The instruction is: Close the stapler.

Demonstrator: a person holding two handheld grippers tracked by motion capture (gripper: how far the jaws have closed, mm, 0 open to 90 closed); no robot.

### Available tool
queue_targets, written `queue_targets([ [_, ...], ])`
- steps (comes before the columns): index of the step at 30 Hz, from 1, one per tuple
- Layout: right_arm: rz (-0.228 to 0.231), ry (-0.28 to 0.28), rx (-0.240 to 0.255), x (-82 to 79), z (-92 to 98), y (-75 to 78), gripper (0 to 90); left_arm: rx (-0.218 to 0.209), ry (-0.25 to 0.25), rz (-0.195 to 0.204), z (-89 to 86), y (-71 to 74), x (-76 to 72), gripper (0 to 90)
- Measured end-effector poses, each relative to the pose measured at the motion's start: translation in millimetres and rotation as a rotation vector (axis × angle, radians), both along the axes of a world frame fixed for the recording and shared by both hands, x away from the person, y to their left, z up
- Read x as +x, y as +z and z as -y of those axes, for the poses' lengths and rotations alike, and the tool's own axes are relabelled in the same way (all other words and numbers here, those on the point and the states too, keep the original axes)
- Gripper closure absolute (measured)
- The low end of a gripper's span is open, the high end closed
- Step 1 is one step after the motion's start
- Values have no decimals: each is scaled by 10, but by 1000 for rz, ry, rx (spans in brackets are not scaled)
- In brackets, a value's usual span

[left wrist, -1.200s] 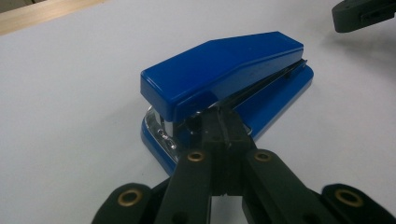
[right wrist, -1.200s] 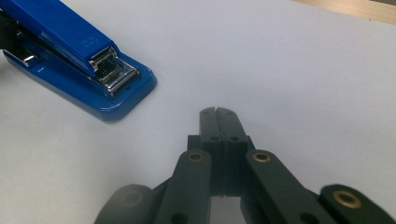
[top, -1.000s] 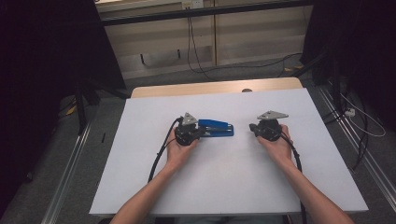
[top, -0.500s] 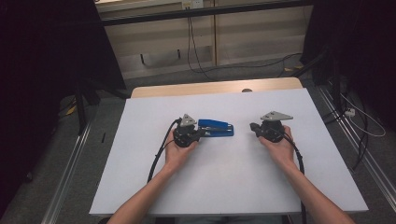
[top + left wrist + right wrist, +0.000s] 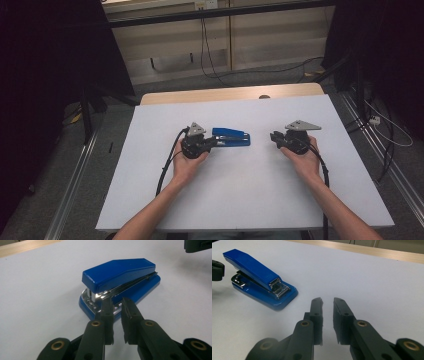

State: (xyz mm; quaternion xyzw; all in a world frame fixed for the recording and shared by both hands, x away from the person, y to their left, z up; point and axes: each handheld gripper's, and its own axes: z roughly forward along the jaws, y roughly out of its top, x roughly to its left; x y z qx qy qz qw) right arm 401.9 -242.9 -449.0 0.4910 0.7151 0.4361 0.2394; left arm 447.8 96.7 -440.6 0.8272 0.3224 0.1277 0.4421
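Observation:
A blue stapler (image 5: 232,137) lies flat on the white table sheet (image 5: 250,200), its hinge end towards my left gripper (image 5: 214,143). In the left gripper view the stapler (image 5: 120,277) lies just beyond my left gripper (image 5: 116,301). The jaws stand a narrow slit apart with nothing between them, and their tips are at the stapler's chrome rear end. My right gripper (image 5: 272,136) rests to the right of the stapler, pointing at it from a short way off. In the right gripper view my right gripper (image 5: 327,301) shows the same narrow slit, empty, with the stapler (image 5: 259,277) off to the left.
A bare wooden strip (image 5: 230,94) runs along the table's far edge. Cables (image 5: 167,165) trail from both grippers back along the forearms. Dark frames and floor cables surround the table.

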Motion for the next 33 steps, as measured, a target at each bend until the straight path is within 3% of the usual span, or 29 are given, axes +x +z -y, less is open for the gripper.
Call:
queue_targets([
  [4,14,-4,12,-5,-16,23,677,-26,13,2,-70,20,-17,735],
  [8,21,-6,27,-11,-45,40,509,-43,38,13,-145,31,-30,607],
  [11,34,2,39,-26,-65,67,445,-50,73,33,-180,47,-44,419],
  [13,49,2,45,-39,-80,89,343,-58,92,48,-187,68,-44,332],
  [17,36,9,55,-59,-101,99,130,-59,103,52,-206,98,-60,204],
  [19,32,14,57,-69,-102,107,110,-29,112,57,-206,95,-84,144],
  [24,61,9,42,-119,-106,153,32,-88,106,46,-183,116,-131,63],
  [26,75,9,40,-151,-105,169,35,-84,82,54,-186,135,-156,44],
  [28,98,18,31,-187,-95,172,38,-80,96,61,-198,139,-186,41],
  [33,99,4,34,-238,-78,179,40,-111,82,47,-252,134,-214,44],
])
